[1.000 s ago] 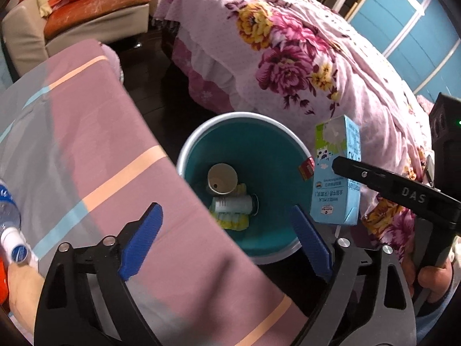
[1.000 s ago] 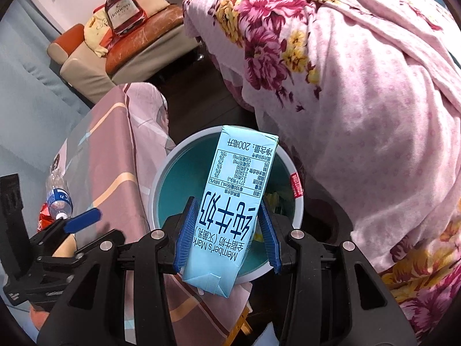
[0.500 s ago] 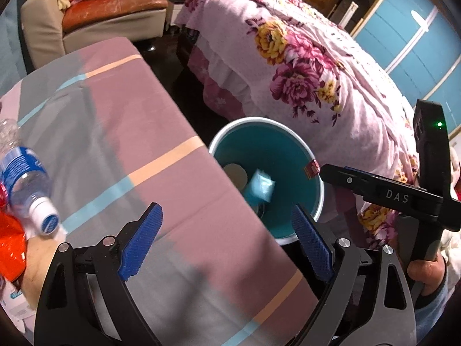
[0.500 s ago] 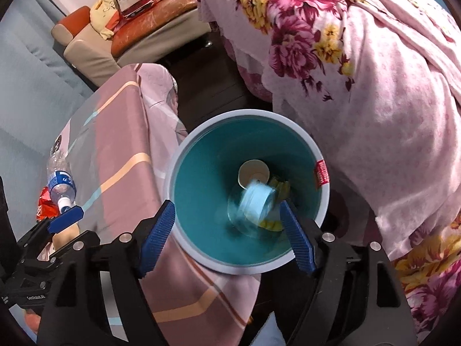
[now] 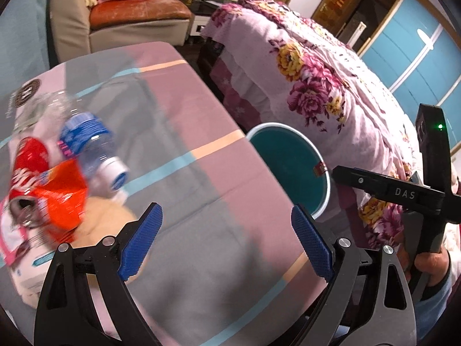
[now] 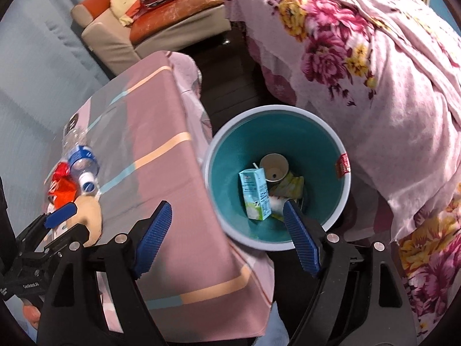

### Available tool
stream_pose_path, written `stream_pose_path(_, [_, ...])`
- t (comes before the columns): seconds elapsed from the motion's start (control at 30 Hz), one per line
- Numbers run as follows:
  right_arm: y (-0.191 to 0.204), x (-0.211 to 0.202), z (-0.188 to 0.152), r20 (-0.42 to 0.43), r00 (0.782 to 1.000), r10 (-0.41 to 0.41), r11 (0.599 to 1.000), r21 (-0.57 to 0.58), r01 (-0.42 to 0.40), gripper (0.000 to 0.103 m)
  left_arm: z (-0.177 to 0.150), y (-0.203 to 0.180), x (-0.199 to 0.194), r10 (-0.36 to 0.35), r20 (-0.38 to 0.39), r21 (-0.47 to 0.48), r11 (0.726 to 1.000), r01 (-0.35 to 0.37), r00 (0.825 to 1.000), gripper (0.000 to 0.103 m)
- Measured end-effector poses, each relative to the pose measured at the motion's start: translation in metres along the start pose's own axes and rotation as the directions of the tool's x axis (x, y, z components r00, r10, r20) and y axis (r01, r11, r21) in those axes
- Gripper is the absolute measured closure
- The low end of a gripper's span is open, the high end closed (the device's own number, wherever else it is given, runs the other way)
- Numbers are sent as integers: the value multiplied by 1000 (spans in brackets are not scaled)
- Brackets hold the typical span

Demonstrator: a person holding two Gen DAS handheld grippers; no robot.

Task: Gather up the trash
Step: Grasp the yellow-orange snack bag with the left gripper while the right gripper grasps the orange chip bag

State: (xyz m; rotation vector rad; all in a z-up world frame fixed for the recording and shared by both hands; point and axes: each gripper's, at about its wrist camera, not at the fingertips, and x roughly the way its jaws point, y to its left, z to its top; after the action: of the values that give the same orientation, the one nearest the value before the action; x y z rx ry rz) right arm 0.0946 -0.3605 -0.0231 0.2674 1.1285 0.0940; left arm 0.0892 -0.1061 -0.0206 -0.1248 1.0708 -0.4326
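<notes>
Now between drops: right gripper [image 6: 227, 239] spread wide and empty, jaws just opened, nothing between them. Milk carton [image 6: 255, 194] already down in the teal bin [image 6: 344, 199] at centre right of the right wrist view, beside a paper cup [image 6: 273, 168] and some yellowish wrappers. Left gripper [image 5: 226, 245] likewise parted and empty, low in its own frame over the striped tablecloth [image 5: 184, 132]. Remaining trash heaped at middle left there: clear water bottle [image 5: 89, 144] with blue label, red can [image 5: 27, 161], orange packet [image 5: 62, 199], all blurred. Next, probably, a reach toward that heap and a squeeze on one piece, likely the bottle. Legible writing: "DAS" on the right tool's arm; carton print too small to read.
</notes>
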Motion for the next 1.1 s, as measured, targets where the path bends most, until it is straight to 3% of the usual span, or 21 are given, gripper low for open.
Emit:
stream_pose_path(0.7, [109, -14, -61, -74, 996, 41, 977, -205, -56, 23, -103, 99, -75, 87, -28, -121, 989, -90, 996, 12])
stream_pose_path(1.1, [149, -5, -94, -139, 988, 75, 957, -268, -110, 23, -167, 131, -71, 89, -115, -165, 980, -107, 989, 12])
